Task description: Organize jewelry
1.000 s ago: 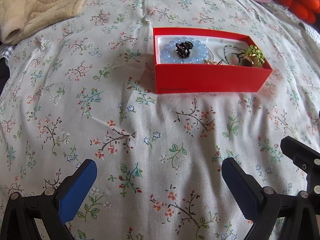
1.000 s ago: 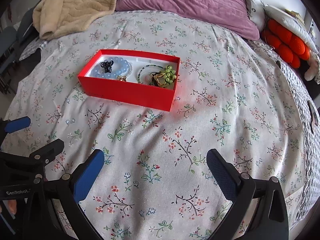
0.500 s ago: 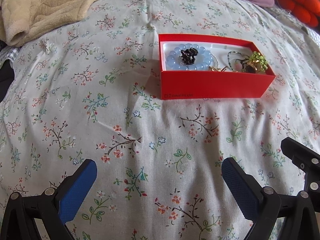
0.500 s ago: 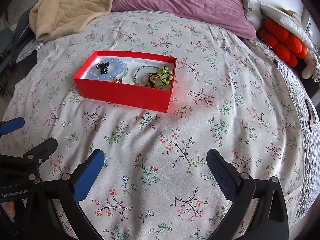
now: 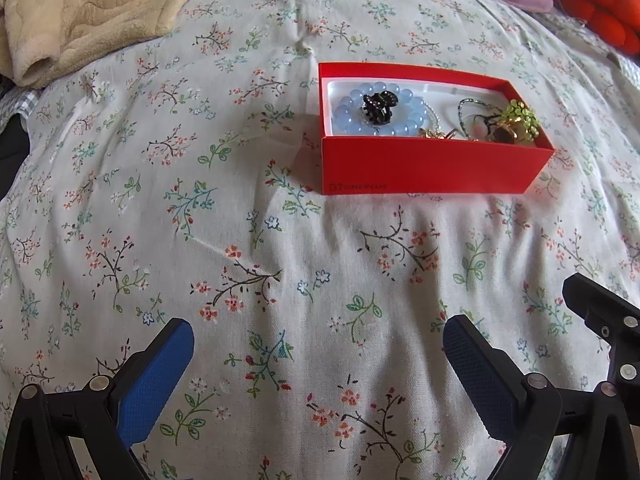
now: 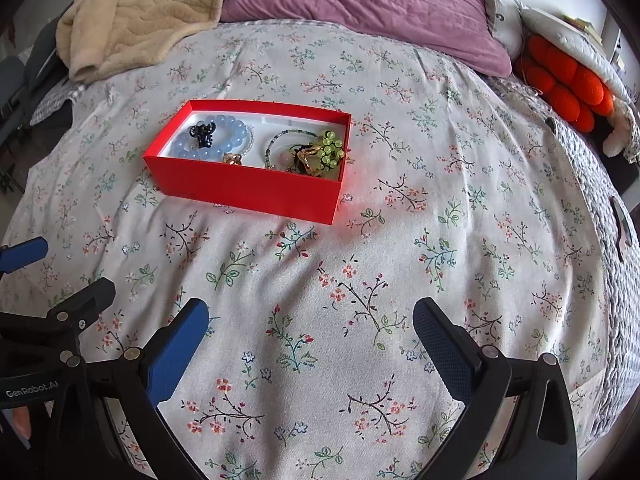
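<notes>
Floral bed (image 6: 400,264) bears red box (image 6: 248,190), blanket (image 6: 140,12).

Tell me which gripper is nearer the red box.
Left, narrowly. The left gripper faces the red box almost straight on, slightly to its left; the right gripper sits farther back, off its right end.

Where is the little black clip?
The black clip sits on the blue bead bracelet, at the left end of the red box in both views.

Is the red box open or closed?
Open. The red box has no lid on it, so its white inside shows, with the blue bead bracelet and other jewelry lying in it.
</notes>
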The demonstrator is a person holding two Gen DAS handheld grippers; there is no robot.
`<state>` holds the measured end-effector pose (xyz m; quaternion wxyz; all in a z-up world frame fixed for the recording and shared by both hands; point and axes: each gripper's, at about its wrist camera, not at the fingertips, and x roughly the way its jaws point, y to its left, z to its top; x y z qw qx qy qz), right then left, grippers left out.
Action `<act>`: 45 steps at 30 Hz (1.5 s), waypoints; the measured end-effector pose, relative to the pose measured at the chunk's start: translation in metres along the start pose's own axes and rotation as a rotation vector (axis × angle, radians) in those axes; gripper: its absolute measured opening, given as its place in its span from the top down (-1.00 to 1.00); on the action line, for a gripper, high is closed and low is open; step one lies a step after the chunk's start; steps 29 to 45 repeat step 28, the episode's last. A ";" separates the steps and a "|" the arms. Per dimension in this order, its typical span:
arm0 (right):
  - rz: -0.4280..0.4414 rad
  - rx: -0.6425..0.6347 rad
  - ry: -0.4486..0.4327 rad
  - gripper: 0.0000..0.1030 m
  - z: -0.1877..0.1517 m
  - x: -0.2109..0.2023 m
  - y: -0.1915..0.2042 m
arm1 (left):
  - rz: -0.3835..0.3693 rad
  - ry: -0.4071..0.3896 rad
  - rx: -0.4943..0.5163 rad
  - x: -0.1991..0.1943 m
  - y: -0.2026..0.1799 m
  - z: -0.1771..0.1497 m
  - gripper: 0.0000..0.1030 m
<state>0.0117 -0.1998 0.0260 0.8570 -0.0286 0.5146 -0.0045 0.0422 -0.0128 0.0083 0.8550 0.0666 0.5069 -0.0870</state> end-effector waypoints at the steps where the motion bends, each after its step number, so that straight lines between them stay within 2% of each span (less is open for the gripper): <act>1: -0.001 0.001 0.001 -1.00 0.000 0.000 0.000 | 0.000 0.002 -0.002 0.000 0.000 0.000 -0.98; 19: -0.008 0.006 0.006 -1.00 -0.001 0.002 -0.002 | 0.009 0.005 -0.004 0.002 0.001 0.000 -0.98; 28: -0.053 0.025 0.013 -1.00 -0.007 0.016 -0.011 | 0.021 0.003 -0.006 0.017 0.003 -0.008 -0.98; 45: -0.053 0.025 0.013 -1.00 -0.007 0.016 -0.011 | 0.021 0.003 -0.006 0.017 0.003 -0.008 -0.98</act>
